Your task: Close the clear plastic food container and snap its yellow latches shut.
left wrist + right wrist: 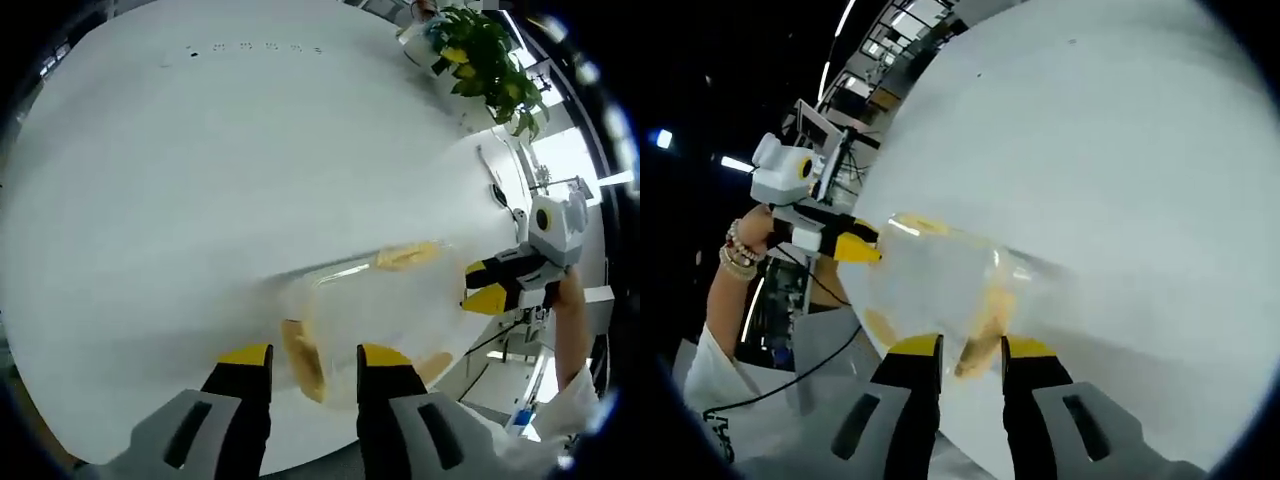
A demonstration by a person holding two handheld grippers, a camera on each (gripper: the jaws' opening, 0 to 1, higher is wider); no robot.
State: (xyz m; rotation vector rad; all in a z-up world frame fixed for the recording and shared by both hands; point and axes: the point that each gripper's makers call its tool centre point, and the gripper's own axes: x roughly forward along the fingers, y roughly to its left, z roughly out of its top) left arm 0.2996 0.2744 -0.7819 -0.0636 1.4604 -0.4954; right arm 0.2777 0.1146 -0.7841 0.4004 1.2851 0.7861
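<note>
Two grippers work at one clear plastic container [375, 310] that lies on a wide white table [200, 150], close to the table's near edge. On the far part of the table stands a leafy green plant [485, 55] in a white pot, well apart from the container, and a dark spoon-like object [497, 190] lies near the table's edge beyond the right gripper; nothing stands between the grippers and the box.

From the left gripper view, the container's long axis runs from the left gripper [315, 360] toward the right gripper [490, 285], which faces it at the opposite end. The box is transparent, smooth, rectangular with rounded corners, and yellow latches [405, 255] lie on its sides.

The left gripper's jaws are spread, with a yellow latch [302, 362] between them; whether they touch it I cannot tell. In the right gripper view, the right gripper [970, 350] also has its jaws apart around a latch [985, 335]. The left gripper [860, 245] reaches the container's [940, 290] far end there, held by a hand [750, 235] wearing bead bracelets.
</note>
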